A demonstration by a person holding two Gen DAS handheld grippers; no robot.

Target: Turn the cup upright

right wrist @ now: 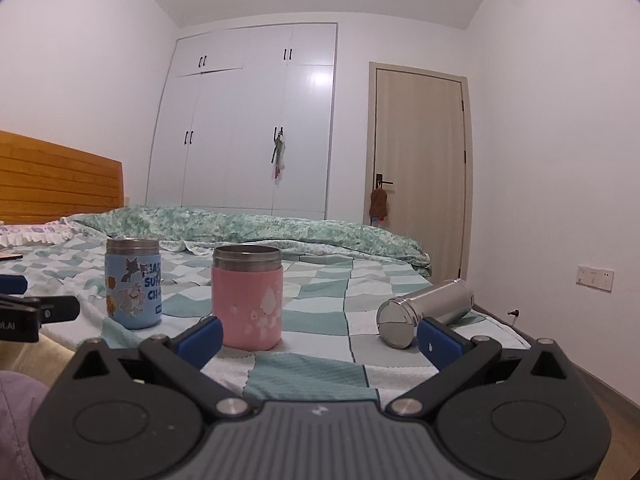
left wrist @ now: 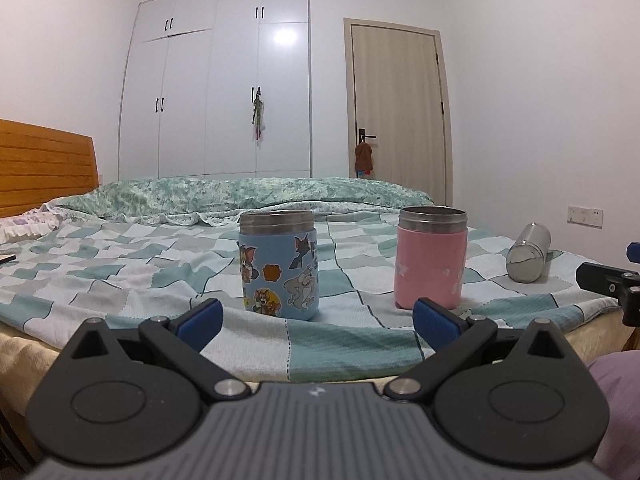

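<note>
A bare steel cup [right wrist: 426, 312] lies on its side on the checked bedspread, base toward me, just beyond my right gripper's right finger; it also shows at the right of the left wrist view [left wrist: 528, 253]. A pink cup [right wrist: 247, 297] [left wrist: 431, 257] and a blue cartoon cup [left wrist: 279, 264] [right wrist: 133, 283] stand upright. My left gripper [left wrist: 318, 322] is open and empty in front of the blue and pink cups. My right gripper [right wrist: 320, 340] is open and empty, between the pink cup and the steel cup.
The checked bedspread [left wrist: 120, 264] covers the bed, with a folded green quilt [left wrist: 248, 192] at the back and a wooden headboard [left wrist: 44, 164] at left. A wardrobe [left wrist: 216, 92] and door [left wrist: 396, 108] stand behind. The bed edge lies just below both grippers.
</note>
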